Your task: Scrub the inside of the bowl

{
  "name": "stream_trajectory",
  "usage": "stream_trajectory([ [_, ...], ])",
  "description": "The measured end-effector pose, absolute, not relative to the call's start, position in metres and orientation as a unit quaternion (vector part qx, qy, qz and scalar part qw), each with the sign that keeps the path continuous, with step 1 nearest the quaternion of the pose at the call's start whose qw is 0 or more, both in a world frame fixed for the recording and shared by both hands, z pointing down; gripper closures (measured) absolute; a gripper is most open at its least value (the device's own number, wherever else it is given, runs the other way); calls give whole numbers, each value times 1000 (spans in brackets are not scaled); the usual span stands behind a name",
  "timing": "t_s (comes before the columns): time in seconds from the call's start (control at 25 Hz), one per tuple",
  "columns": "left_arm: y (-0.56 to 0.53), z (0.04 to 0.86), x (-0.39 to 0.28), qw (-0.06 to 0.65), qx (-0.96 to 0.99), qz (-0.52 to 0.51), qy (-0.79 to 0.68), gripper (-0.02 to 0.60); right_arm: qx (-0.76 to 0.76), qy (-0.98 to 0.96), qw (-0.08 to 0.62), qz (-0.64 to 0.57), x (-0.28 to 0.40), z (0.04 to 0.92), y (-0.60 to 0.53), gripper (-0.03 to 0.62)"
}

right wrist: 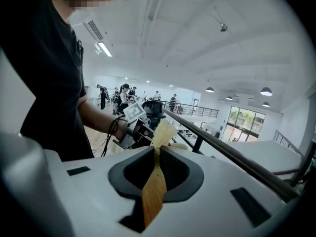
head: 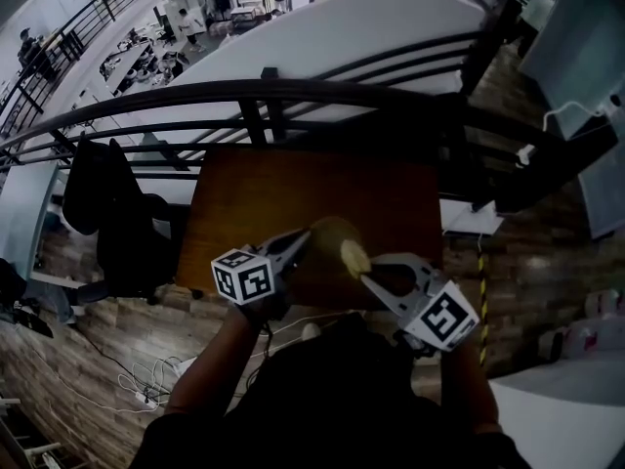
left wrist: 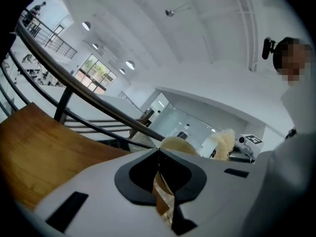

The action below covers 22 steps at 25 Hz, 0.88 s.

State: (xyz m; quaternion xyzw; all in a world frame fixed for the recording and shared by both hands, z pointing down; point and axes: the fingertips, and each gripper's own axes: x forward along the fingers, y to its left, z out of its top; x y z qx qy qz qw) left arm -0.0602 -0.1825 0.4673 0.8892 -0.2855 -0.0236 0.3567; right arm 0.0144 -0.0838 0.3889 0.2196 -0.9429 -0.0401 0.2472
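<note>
Above the near edge of a wooden table [head: 254, 193], my left gripper [head: 305, 237] is shut on the rim of a pale yellowish bowl [head: 330, 234]. In the left gripper view the bowl [left wrist: 178, 144] rises just past the closed jaws of the left gripper [left wrist: 158, 152]. My right gripper [head: 366, 277] is shut on a brush; its pale bristle head [head: 354, 257] is at the bowl's right side. The right gripper view shows the wooden brush handle [right wrist: 154, 191] clamped in the right gripper [right wrist: 158, 149], with the bristles [right wrist: 163, 131] sticking out ahead.
A dark metal railing [head: 293, 96] runs along the table's far side, with a drop to a lower floor beyond. A black office chair [head: 107, 213] stands left of the table. White cables [head: 146, 384] lie on the brick-patterned floor at lower left.
</note>
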Motion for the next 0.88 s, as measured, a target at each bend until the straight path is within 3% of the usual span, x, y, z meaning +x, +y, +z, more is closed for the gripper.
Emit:
stream_trajectory([
  [0.64,-152,454,-64,511,826,-206,-118,577,218,-958,185,1,9,371,-65,551],
  [0.88,-141,442,-58,505,834,-208,-75,577,201,-966,159,-18,1,348,-63,551],
])
